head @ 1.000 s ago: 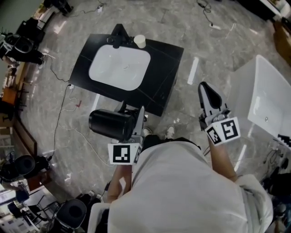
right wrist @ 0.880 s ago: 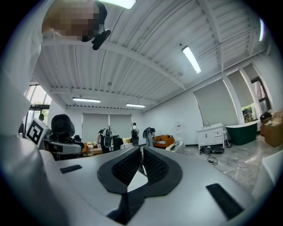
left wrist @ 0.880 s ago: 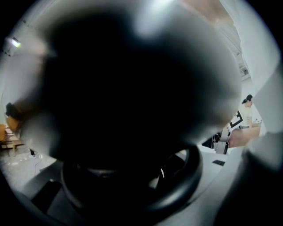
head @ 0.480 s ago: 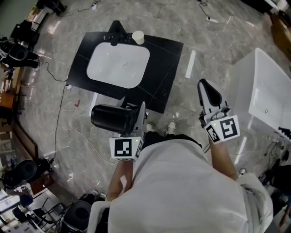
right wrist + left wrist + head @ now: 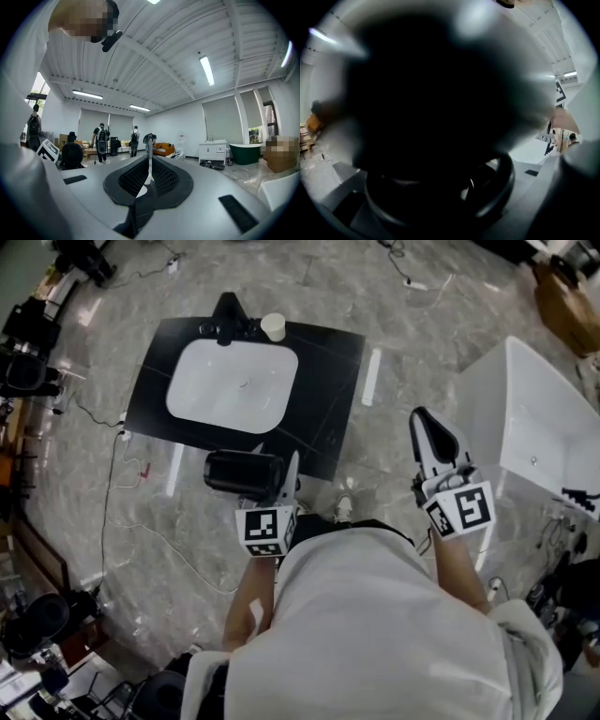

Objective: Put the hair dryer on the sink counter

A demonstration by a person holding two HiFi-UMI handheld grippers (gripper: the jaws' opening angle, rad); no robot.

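The left claw [image 5: 284, 479] grips the black hair dryer [image 5: 242, 474] at the table's [image 5: 323, 381] near edge; the dryer fills that claw's view as dark blur. The right claw [image 5: 431, 435] is closed, empty

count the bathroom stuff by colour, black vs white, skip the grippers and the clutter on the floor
black: 3 (hair dryer, faucet, sink counter)
white: 3 (basin, cup, bathtub)
total: 6
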